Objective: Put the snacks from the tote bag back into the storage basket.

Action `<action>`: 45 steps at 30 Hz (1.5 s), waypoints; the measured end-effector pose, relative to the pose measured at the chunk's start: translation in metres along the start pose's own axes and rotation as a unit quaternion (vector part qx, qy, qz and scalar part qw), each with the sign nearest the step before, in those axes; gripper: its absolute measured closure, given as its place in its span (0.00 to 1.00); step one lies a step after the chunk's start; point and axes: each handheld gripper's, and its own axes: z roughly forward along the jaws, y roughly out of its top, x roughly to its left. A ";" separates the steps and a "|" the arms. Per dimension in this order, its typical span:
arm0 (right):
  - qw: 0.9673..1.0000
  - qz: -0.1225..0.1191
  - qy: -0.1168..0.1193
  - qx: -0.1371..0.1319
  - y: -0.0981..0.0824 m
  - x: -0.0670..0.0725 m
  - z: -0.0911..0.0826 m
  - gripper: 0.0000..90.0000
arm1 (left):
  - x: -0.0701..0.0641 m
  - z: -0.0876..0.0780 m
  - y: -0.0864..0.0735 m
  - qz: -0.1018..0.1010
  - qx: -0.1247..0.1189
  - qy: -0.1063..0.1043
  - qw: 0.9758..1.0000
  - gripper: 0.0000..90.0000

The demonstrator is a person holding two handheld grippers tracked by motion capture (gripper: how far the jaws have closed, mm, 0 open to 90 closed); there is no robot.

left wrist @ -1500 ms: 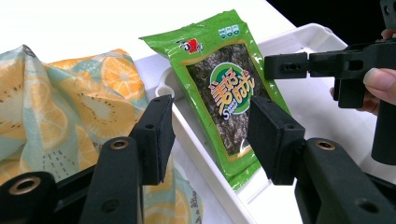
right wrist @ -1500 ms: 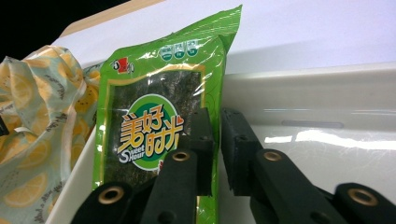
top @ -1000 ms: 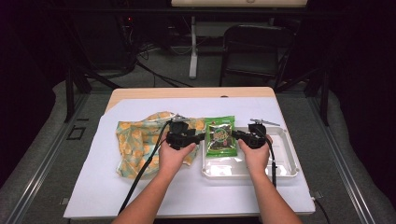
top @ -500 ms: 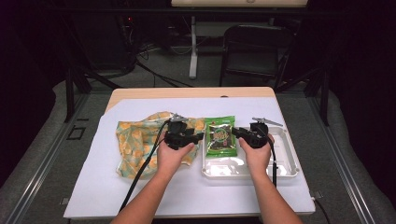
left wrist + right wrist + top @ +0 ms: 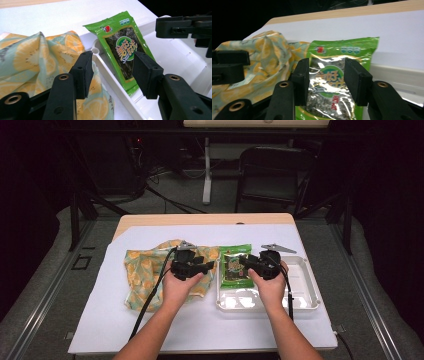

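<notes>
My right gripper [image 5: 246, 261] has just been opening — jaws apart, nothing pinched, hovering over the seaweed packet [image 5: 236, 265]. The packet leans on the left end of the white tray [image 5: 305, 290]. My left gripper [image 5: 209, 265] hangs released too, above the fruit-print cloth [image 5: 142, 272] beside the tray.

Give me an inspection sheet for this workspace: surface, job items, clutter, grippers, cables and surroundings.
Surface: table under a white cover, wooden strip bare at the far edge.
Job's things: green seaweed packet leaning on the left rim of the white tray; fruit-print cloth bag crumpled left of it.
Clutter: nothing seen.
Grippers: left gripper open above the bag; right gripper open at the packet, jaws just opened, nothing pinched.
Cables: black cable trails across the bag.
Surroundings: dark room, folding chair behind the table.
</notes>
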 end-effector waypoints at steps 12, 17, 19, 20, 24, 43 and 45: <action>0.998 -0.058 0.030 0.021 0.004 0.032 -0.004 0.61 | 0.016 -0.027 -0.009 0.009 -0.005 0.020 1.000 0.56; 0.996 -0.072 0.039 0.025 0.003 0.041 -0.005 0.61 | 0.023 -0.039 -0.015 0.012 -0.012 0.024 1.000 0.56; 0.996 -0.073 0.042 0.019 0.002 0.044 -0.005 0.61 | 0.025 -0.046 -0.019 0.020 -0.010 0.029 0.999 0.56; 0.996 -0.074 0.043 0.019 0.002 0.045 -0.005 0.61 | 0.026 -0.049 -0.021 0.027 -0.010 0.037 0.999 0.56; 0.995 -0.078 0.048 0.025 0.001 0.047 -0.004 0.61 | 0.030 -0.060 -0.032 0.038 -0.012 0.046 0.998 0.56; 0.990 -0.112 0.066 0.050 -0.012 0.057 0.011 0.59 | 0.047 -0.084 -0.072 0.046 -0.009 0.045 0.998 0.56; 0.990 -0.113 0.066 0.051 -0.013 0.058 0.012 0.59 | 0.048 -0.086 -0.077 0.042 -0.013 0.048 0.998 0.56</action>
